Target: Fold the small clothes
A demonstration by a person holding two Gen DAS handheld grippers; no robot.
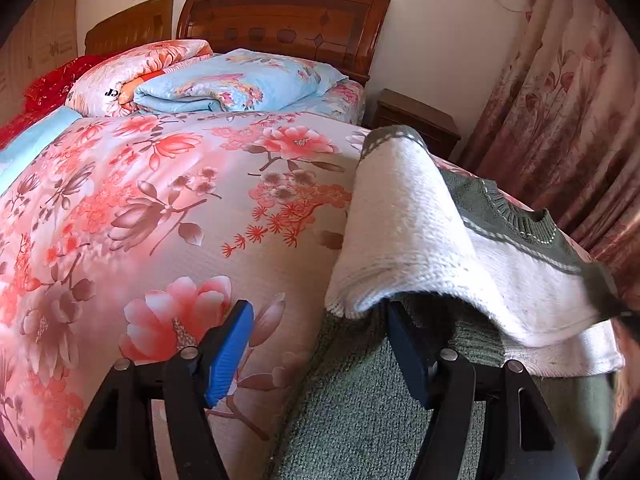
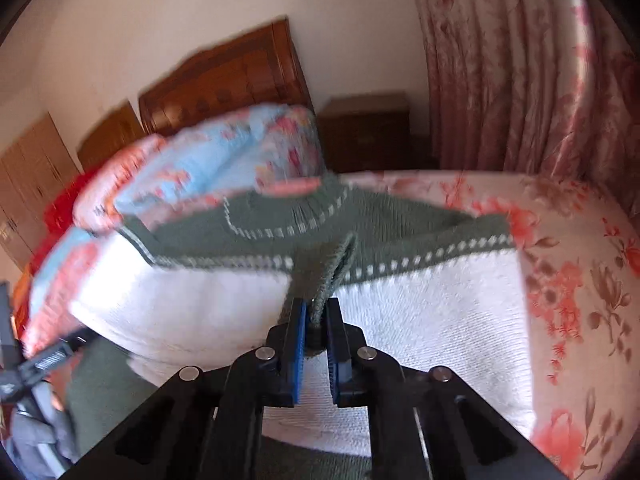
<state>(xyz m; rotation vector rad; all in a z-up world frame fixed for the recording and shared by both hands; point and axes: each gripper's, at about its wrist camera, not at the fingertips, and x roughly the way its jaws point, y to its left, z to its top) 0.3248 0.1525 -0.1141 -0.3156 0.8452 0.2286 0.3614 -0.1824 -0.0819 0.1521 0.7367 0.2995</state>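
Observation:
A small knitted sweater (image 1: 416, 240), white with green trim, lies on the floral bedspread (image 1: 160, 208). Its white part is lifted and draped over my left gripper's right finger (image 1: 404, 344). My left gripper (image 1: 316, 328) is open, its left blue pad (image 1: 228, 356) over the bedspread and its right one under the lifted fold, above the green knit (image 1: 360, 420). In the right wrist view my right gripper (image 2: 316, 320) is shut on a green edge of the sweater (image 2: 332, 272) and holds it up. The view is blurred.
Folded blue and pink quilts (image 1: 224, 84) are stacked at the head of the bed, before the wooden headboard (image 1: 280, 20). A wooden nightstand (image 1: 416, 120) and floral curtains (image 1: 560, 100) stand to the right. The bed's edge runs along the right.

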